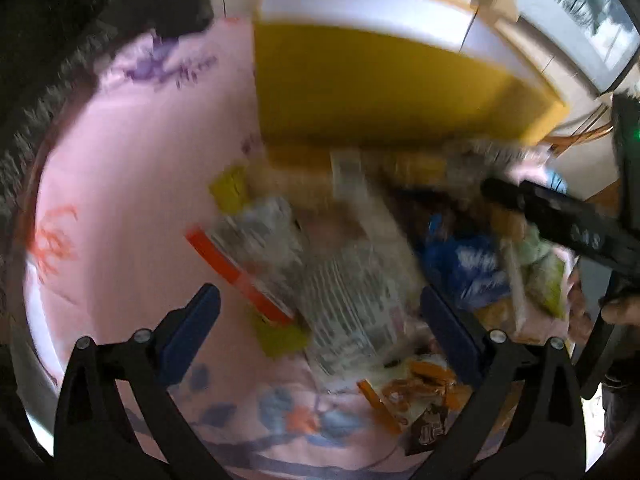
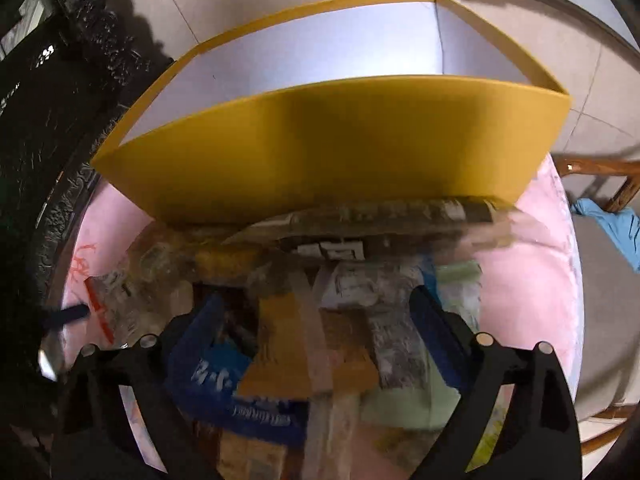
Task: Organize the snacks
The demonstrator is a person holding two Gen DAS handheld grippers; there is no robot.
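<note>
snack packets [image 1: 352, 280] heaped on pink cloth [image 1: 140, 200] | yellow box [image 2: 340, 148] just behind

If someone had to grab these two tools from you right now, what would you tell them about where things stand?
Left gripper: open, over the snack pile on the pink cloth, holding nothing.
Right gripper: open, low over the same packets, near the blue packet. The blur hides whether it touches any.
Yellow box: stands open behind the pile; the inside that shows looks bare.
Done: nothing boxed yet, as far as shows.
Left: pick up the packets one at a time and put them in the box.
</note>
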